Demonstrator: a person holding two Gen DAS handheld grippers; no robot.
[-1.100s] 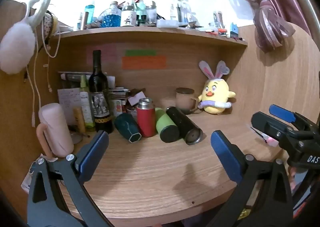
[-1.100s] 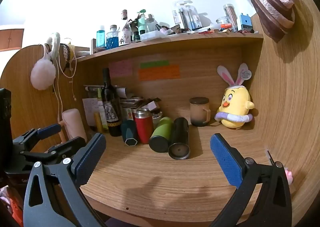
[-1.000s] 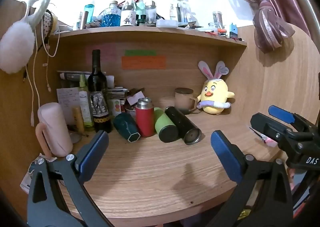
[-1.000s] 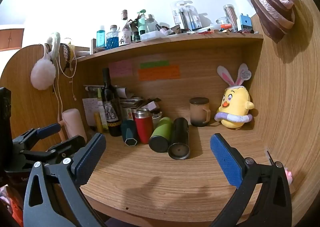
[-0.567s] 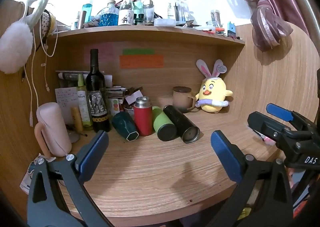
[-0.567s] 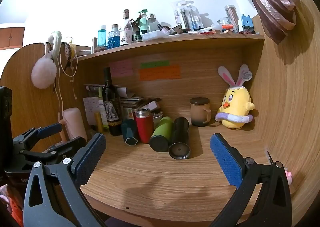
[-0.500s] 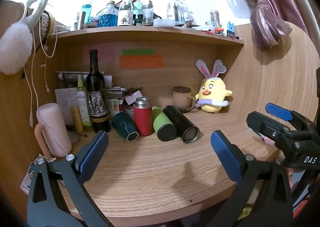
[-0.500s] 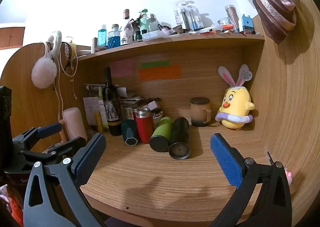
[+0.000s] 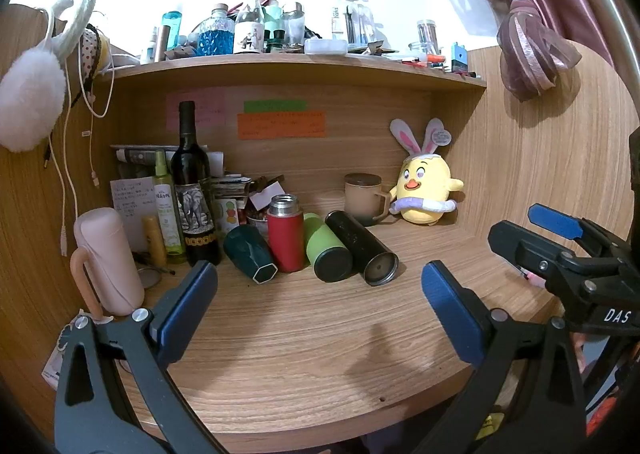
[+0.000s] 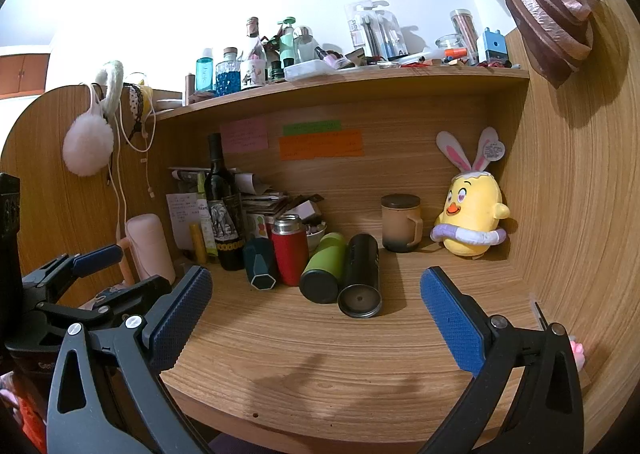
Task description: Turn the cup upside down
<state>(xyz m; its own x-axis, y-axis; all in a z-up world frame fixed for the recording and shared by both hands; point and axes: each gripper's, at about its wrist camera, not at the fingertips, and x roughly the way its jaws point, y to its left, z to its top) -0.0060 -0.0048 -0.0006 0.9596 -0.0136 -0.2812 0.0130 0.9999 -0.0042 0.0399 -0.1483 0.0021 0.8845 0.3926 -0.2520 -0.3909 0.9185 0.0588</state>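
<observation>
Left gripper (image 9: 318, 296): blue-padded fingers spread wide, nothing between them, hovering over the wooden desk (image 9: 304, 342).
Right gripper (image 10: 316, 304): fingers wide apart too, empty, held off the desk's front edge.
Cups: dark teal faceted cup (image 9: 250, 252) lying on its side, beside the upright red flask with steel top (image 9: 285, 232); green tumbler (image 9: 326, 248) and black cylindrical bottle (image 9: 360, 248) lie touching each other.
Back corner: brown lidded mug (image 10: 401, 223) upright, just beside the yellow chick plush with bunny ears (image 10: 472, 210).
</observation>
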